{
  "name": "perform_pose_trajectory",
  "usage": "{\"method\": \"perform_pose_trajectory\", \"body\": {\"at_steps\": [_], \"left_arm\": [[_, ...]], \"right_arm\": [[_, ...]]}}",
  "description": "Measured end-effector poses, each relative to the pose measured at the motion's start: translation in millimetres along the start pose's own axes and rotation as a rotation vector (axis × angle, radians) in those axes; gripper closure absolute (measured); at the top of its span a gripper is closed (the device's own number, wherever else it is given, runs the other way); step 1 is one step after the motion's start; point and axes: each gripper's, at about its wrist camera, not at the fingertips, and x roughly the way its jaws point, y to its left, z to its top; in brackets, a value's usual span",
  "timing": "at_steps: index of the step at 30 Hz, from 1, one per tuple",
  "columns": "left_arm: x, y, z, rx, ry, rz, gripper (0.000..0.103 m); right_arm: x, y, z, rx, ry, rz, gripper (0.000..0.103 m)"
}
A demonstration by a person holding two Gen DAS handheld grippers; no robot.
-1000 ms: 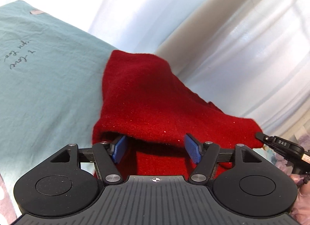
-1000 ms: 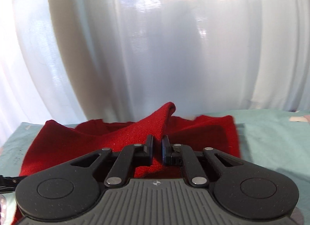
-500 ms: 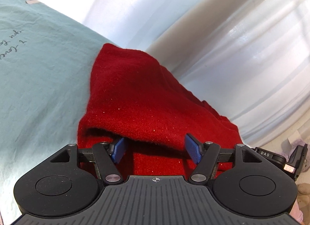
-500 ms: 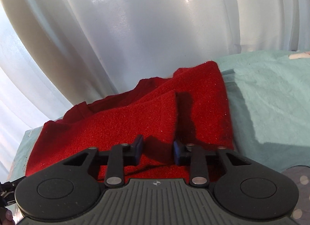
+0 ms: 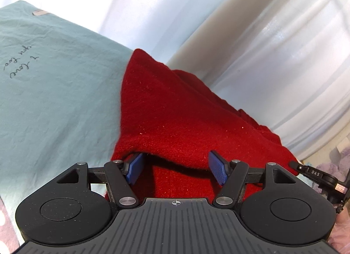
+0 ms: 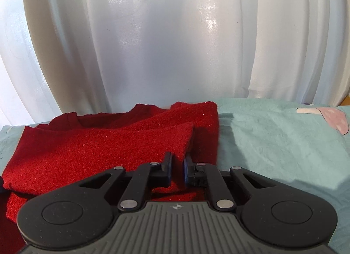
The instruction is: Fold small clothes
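A red knit garment lies folded over on a light teal sheet. My left gripper is open, its blue pads on either side of the folded front edge, which droops over the tips. In the right wrist view the same garment lies ahead and to the left. My right gripper is shut on a corner flap of the red garment, which rises from between the pads.
White curtains hang right behind the bed. The teal sheet spreads to the right, with a pink patch at the far right. The other gripper's tip shows at the right edge of the left wrist view.
My right gripper opened half a second ago and has now shut again on the garment's flap. The garment's top layer lies flatter. My left gripper stays open at the fold.
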Motion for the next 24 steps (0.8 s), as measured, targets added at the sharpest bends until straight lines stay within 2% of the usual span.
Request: {"method": "perform_pose_trajectory", "body": {"at_steps": [2, 4, 6, 8, 10, 12, 14, 16, 19, 21, 22, 23, 24], "left_arm": [[-2, 3, 0, -0.009, 0.011, 0.013, 0.033], [-8, 3, -1, -0.011, 0.019, 0.016, 0.033], [-18, -1, -3, 0.009, 0.015, 0.006, 0.032], [-26, -7, -5, 0.02, 0.007, -0.031, 0.026], [-26, -11, -6, -0.007, 0.021, -0.084, 0.026], [-18, -14, -6, -0.051, 0.045, -0.14, 0.025], [-5, -18, -6, -0.088, 0.061, -0.14, 0.025], [8, -21, -7, -0.124, 0.06, -0.145, 0.025], [25, -20, -6, -0.198, 0.073, -0.175, 0.025], [34, -19, -6, -0.234, 0.077, -0.169, 0.026], [36, -19, -5, -0.242, 0.075, -0.16, 0.028], [38, -19, -4, -0.244, 0.075, -0.154, 0.032], [38, -19, -3, -0.242, 0.075, -0.153, 0.033]], "right_arm": [[5, 0, -3, -0.02, 0.019, -0.024, 0.094], [11, 0, -7, -0.036, 0.056, -0.069, 0.088], [1, -1, -6, 0.005, 0.04, -0.1, 0.072], [-14, -6, -6, 0.104, 0.029, -0.105, 0.071], [-29, -13, -10, 0.239, 0.043, -0.018, 0.071], [-37, -21, -19, 0.395, 0.065, 0.114, 0.071], [-30, -26, -28, 0.516, 0.108, 0.217, 0.071], [-17, -29, -34, 0.596, 0.15, 0.237, 0.071], [-2, -28, -40, 0.668, 0.14, 0.258, 0.071], [5, -28, -41, 0.707, 0.139, 0.266, 0.074], [9, -28, -42, 0.727, 0.149, 0.266, 0.081], [13, -29, -43, 0.739, 0.158, 0.271, 0.094], [16, -30, -44, 0.749, 0.169, 0.279, 0.095]]}}
